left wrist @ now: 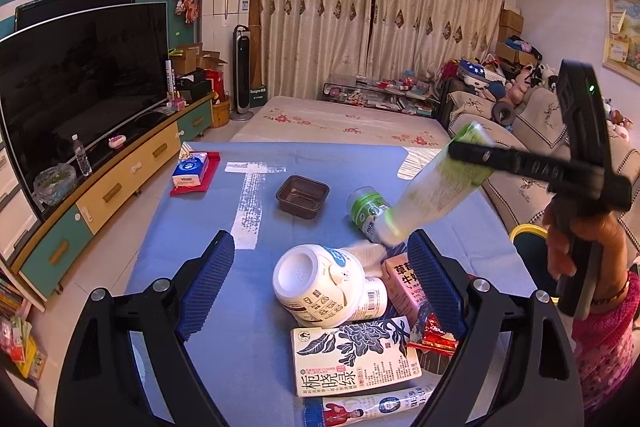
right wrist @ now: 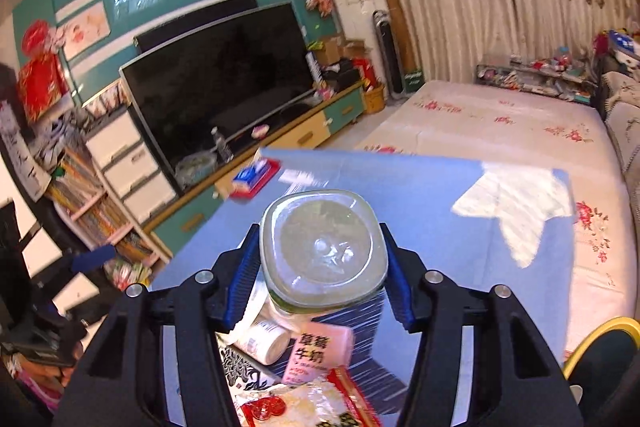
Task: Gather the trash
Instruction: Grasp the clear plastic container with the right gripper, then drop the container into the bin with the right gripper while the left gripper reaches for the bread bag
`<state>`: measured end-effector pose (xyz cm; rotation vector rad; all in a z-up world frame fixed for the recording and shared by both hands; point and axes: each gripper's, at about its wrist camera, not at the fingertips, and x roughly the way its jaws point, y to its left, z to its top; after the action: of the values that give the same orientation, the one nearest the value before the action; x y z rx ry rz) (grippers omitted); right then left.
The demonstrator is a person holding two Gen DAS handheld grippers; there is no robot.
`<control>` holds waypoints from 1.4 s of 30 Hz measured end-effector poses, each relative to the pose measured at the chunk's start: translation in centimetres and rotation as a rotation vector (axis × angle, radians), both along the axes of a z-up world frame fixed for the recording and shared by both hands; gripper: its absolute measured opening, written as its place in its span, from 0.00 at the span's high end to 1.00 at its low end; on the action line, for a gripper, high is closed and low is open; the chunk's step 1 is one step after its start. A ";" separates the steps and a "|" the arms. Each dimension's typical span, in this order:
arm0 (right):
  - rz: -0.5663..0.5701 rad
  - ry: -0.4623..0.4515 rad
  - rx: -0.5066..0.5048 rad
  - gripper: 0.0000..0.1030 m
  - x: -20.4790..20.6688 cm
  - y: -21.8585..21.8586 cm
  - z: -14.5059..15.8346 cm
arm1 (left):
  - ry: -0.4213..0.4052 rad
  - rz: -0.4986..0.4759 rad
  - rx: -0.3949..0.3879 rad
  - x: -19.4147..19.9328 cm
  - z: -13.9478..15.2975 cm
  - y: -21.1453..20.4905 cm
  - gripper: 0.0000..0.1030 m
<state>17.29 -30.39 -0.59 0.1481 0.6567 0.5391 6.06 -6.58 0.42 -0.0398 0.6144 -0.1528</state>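
My right gripper (right wrist: 322,269) is shut on a clear plastic bottle with a green label (right wrist: 324,251) and holds it tilted above the blue table; it also shows in the left wrist view (left wrist: 436,187). My left gripper (left wrist: 320,287) is open above a pile of trash: a white yogurt bottle (left wrist: 316,283), a pink milk carton (left wrist: 404,287), a cream tea carton (left wrist: 352,355), a red wrapper (left wrist: 434,337) and a long sachet (left wrist: 376,407). A green-labelled bottle (left wrist: 366,211) lies behind the pile. A brown plastic tray (left wrist: 302,195) sits mid-table.
The blue table (left wrist: 224,307) has a tissue pack on a red mat (left wrist: 192,171) at its far left corner. A TV cabinet (left wrist: 120,183) runs along the left, a flowered bed (left wrist: 340,123) behind, a sofa (left wrist: 532,147) at right, a yellow-rimmed bin (right wrist: 600,347) beside the table.
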 end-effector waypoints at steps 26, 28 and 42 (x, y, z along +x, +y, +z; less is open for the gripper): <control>-0.802 0.478 -0.273 0.48 -3.1 -28.4 -19.6 | 0.121 -0.241 0.045 1.9 -4.0 -10.0 0.15; -0.797 0.509 -0.279 0.47 -3.1 -28.6 -20.9 | 0.145 -0.264 0.047 2.0 -4.5 -10.7 0.15; -0.794 0.457 -0.258 0.41 -4.7 -27.9 -18.6 | 0.254 -0.381 0.105 2.8 -8.4 -14.3 0.15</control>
<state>12.61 -58.28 -19.16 0.2742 1.0292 -0.3597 8.85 -20.86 -7.96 0.1628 0.8798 -0.4893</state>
